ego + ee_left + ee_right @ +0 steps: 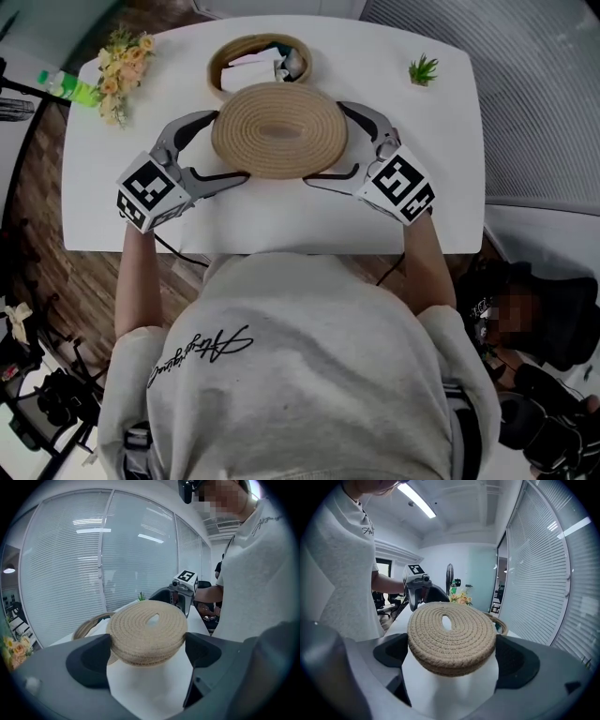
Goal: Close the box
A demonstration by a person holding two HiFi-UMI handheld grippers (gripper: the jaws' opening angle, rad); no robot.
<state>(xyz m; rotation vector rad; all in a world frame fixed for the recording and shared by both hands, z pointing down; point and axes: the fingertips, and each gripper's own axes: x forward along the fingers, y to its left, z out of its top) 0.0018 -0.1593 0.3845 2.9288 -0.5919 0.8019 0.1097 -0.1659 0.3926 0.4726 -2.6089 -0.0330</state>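
In the head view we see the woven lid (pixel 279 129) above the white table (pixel 281 225), just before the open box (pixel 225 58), between left gripper (pixel 225 147) and right gripper (pixel 328 142); the left gripper view shows its jaws clamped on the lid's edge, the right gripper view likewise.

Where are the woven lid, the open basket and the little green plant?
woven lid (pixel 279 131), head view, centre of its coiled top.
basket (pixel 216 62), head view, left side of its rim.
green plant (pixel 423 69), head view, its leaves.
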